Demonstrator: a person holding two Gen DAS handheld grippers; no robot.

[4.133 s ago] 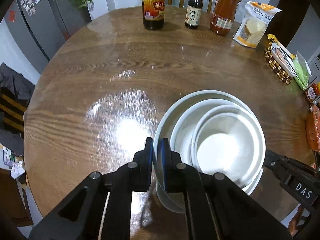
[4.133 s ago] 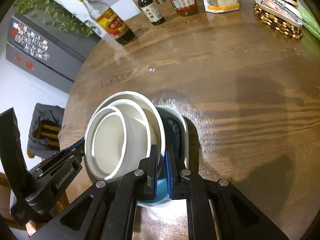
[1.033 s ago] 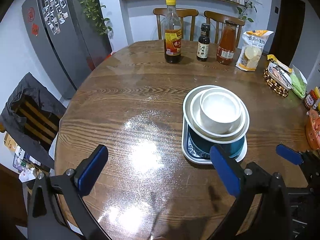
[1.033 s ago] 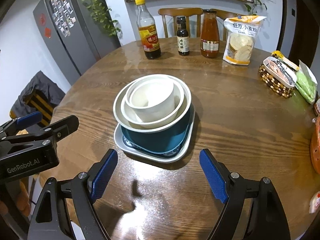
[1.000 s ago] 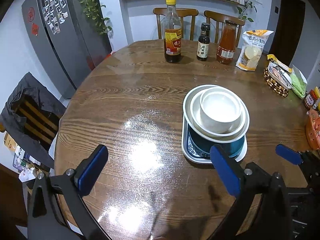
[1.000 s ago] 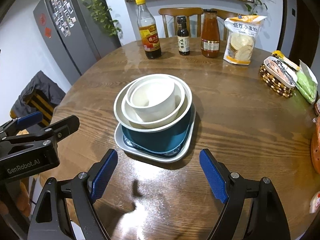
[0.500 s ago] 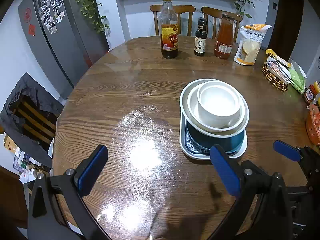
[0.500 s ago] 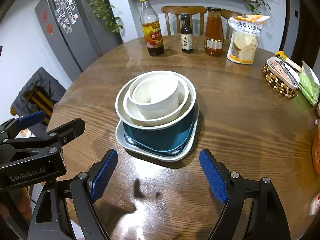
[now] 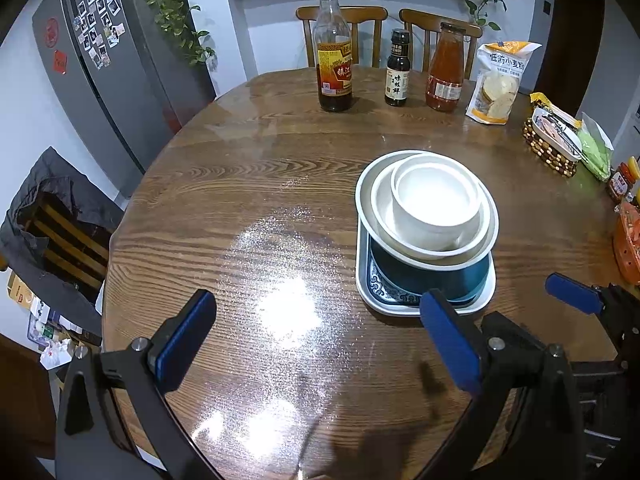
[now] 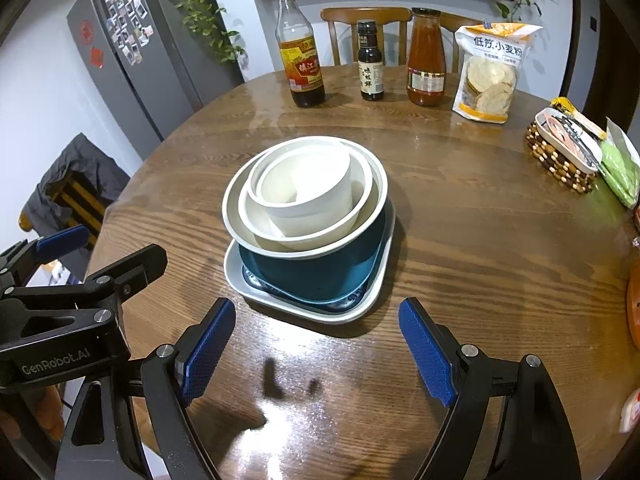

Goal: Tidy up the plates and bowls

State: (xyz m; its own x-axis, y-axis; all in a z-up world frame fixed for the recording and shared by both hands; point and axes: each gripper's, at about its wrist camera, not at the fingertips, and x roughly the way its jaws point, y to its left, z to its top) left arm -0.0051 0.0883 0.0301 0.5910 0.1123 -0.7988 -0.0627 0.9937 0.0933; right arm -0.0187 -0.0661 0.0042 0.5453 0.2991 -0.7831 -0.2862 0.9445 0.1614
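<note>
Bowl stack (image 10: 306, 200) sits nested on the square plate (image 10: 360, 304), mid-table. Left gripper (image 9: 316, 332) and right gripper (image 10: 316, 344) hang released, empty. Advice: withdraw level, avoiding the plate rim.

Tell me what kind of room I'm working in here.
Most likely a home dining area beside a kitchen. A round wooden table holds sauce bottles and the stacked bowls, wooden chairs stand behind it, and a fridge covered in magnets stands to the left.
</note>
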